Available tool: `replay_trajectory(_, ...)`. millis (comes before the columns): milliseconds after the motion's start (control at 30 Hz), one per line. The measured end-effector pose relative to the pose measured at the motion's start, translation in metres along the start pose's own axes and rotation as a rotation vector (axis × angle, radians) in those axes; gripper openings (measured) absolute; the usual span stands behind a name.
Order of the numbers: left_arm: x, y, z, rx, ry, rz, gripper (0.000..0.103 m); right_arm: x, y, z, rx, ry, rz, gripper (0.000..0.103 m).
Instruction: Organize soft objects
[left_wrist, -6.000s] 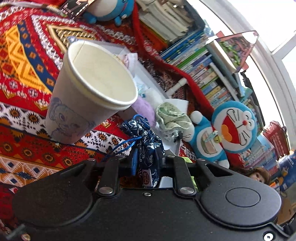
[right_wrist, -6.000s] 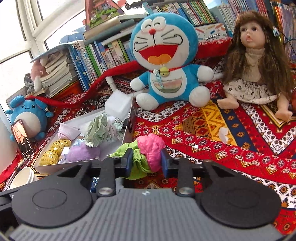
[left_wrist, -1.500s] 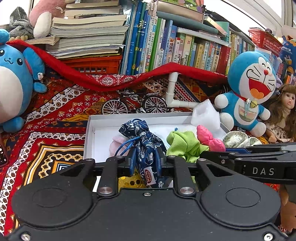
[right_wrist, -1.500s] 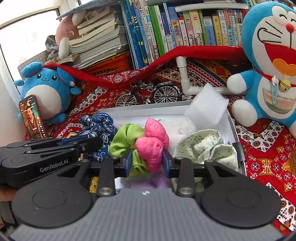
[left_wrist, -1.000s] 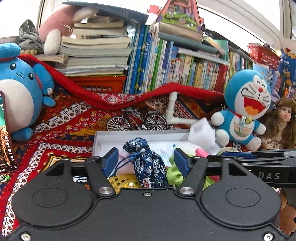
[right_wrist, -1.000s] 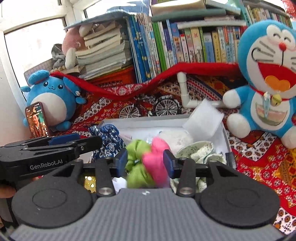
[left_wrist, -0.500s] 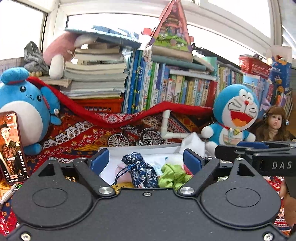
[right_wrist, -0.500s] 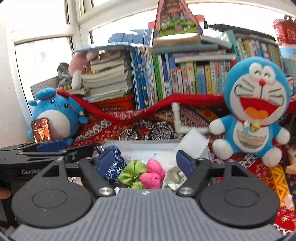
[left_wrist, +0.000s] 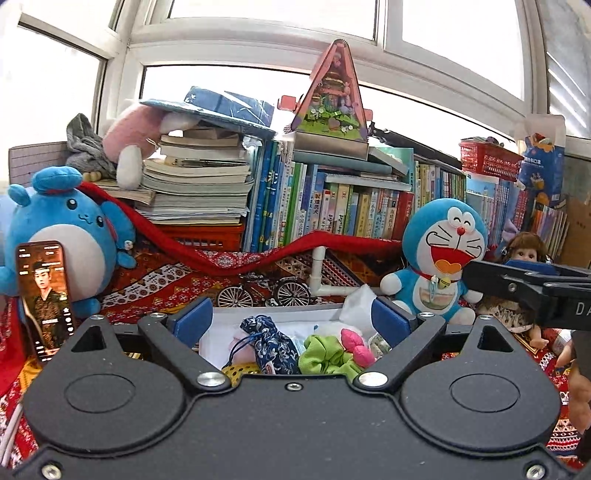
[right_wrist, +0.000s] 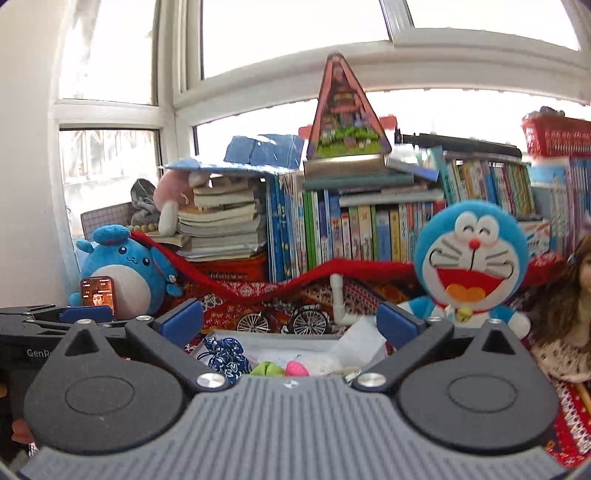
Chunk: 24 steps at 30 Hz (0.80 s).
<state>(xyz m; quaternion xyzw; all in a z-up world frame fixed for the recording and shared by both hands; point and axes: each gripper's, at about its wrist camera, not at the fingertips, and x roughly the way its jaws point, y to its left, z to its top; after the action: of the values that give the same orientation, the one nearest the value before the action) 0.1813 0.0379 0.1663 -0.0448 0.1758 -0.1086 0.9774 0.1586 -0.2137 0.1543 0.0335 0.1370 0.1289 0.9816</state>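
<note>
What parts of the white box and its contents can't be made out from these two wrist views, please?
- White box: near wall and floor are hidden by each gripper's body in both views.
- Green and pink scrunchie: only its top shows in the right wrist view.
- Blue drawstring pouch: its label is too small to read.
- Doll: cut off by the right edge in the right wrist view.

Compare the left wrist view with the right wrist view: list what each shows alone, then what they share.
Only the left wrist view shows the yellow sequinned item at the near edge of the white box, and the open left gripper from behind. Only the right wrist view shows the open right gripper from behind and the white wall at far left. Both show the dark blue patterned drawstring pouch, the green and pink fabric scrunchie in the box, and the blue Doraemon plush.
</note>
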Motion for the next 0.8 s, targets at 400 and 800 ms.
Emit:
replay_trajectory(400,-0.037,-0.014,-0.017,0.020,-0.023,0.012,0.098,-0.035,0.004,-0.011,-0.013,-0.050,-0.025,0.103)
replay_trajectory(800,-0.070,-0.015,-0.052,-0.005,-0.033,0.022,0.098,-0.065,0.011,-0.042,-0.021,-0.079,-0.067,0.103)
